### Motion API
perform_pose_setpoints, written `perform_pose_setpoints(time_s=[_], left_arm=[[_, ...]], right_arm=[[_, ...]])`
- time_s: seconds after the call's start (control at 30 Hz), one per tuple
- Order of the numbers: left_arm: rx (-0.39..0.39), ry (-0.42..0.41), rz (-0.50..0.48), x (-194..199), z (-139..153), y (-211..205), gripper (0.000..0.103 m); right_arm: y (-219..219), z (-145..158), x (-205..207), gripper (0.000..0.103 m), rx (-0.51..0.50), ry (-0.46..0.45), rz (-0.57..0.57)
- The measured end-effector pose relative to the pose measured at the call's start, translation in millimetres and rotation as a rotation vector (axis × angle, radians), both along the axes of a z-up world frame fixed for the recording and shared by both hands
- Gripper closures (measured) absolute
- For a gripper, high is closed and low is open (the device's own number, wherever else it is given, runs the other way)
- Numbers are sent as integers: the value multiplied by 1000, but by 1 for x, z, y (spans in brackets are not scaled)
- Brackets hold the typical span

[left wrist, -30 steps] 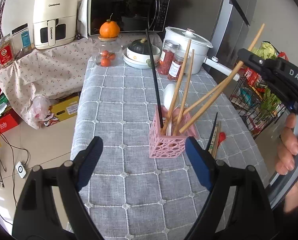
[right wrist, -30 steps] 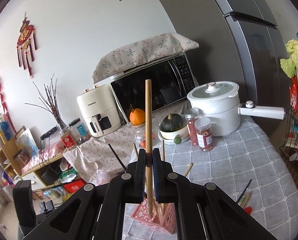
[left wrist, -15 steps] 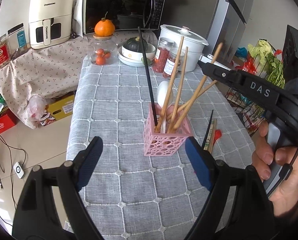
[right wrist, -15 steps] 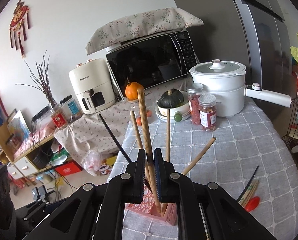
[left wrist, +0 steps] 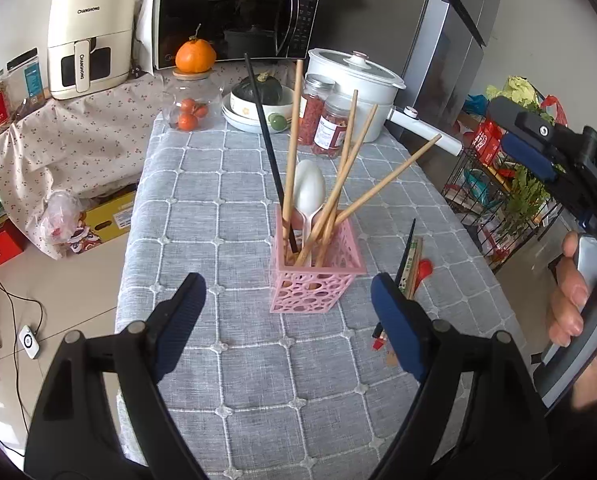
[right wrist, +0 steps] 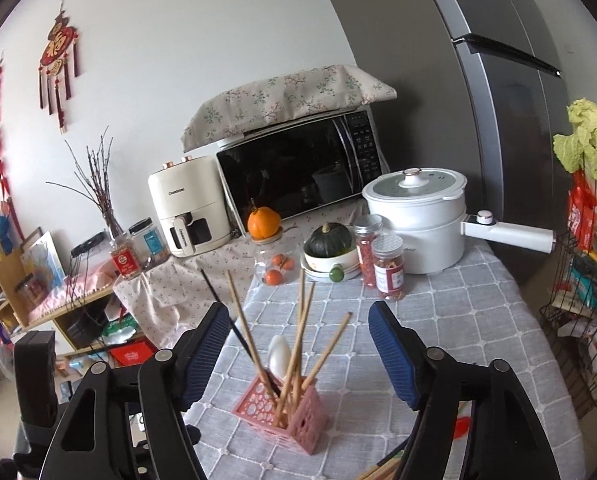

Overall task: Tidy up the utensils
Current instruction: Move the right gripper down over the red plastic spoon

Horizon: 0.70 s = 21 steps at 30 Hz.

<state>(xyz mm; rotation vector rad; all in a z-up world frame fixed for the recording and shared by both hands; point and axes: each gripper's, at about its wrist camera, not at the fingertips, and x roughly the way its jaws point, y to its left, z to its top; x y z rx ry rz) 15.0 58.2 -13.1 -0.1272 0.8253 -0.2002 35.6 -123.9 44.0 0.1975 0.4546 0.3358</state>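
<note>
A pink perforated holder [left wrist: 316, 280] [right wrist: 286, 420] stands on the grey checked tablecloth. It holds several wooden chopsticks [left wrist: 294, 140], a black chopstick [left wrist: 264, 136] and a white spoon [left wrist: 308, 188]. My left gripper [left wrist: 286, 292] is open just in front of the holder, holding nothing. My right gripper [right wrist: 298, 316] hangs above and behind the holder; its jaws are opening and nothing is gripped. It also shows at the right edge of the left wrist view, right gripper [left wrist: 526, 152], held by a person's hand [left wrist: 578, 304]. Loose chopsticks [left wrist: 408, 260] and a red spoon [left wrist: 424, 270] lie right of the holder.
At the table's far end stand a white electric pot [right wrist: 418, 220], two red-filled jars [right wrist: 388, 264], a bowl with a dark squash [right wrist: 330, 248] and a glass jar under an orange [left wrist: 192, 96]. A wire rack of groceries [right wrist: 586, 280] sits off the right edge.
My right gripper was shut on a wooden chopstick above the holder. It lowered the stick in, its jaws spread wide, and the chopstick now leans in the holder. The left gripper stayed put.
</note>
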Motion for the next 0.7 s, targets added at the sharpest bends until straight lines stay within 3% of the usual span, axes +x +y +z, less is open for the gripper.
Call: perform_pose_setpoints(time_s=[0.23,0.27,0.37,0.53,0.7], left_arm=[[33,-17,-6,-1,-20,-16,8],[49,-3,-9,1,-24,-18,3],[60,21,-17,4,-31,-21,1],[24,47,-40,3,-33,-28,1],[41,61,-58,2,-36,-37,1]], right_arm=[[-48,-26,18,16,-13,134,-125],[-54,-32,22,15,-19,167,-143],[-68,-53,36,15,-67,278,-202],[-90,-90,55,15,-116,441,-253],[-106,-127,75,15,-172,608,-319]])
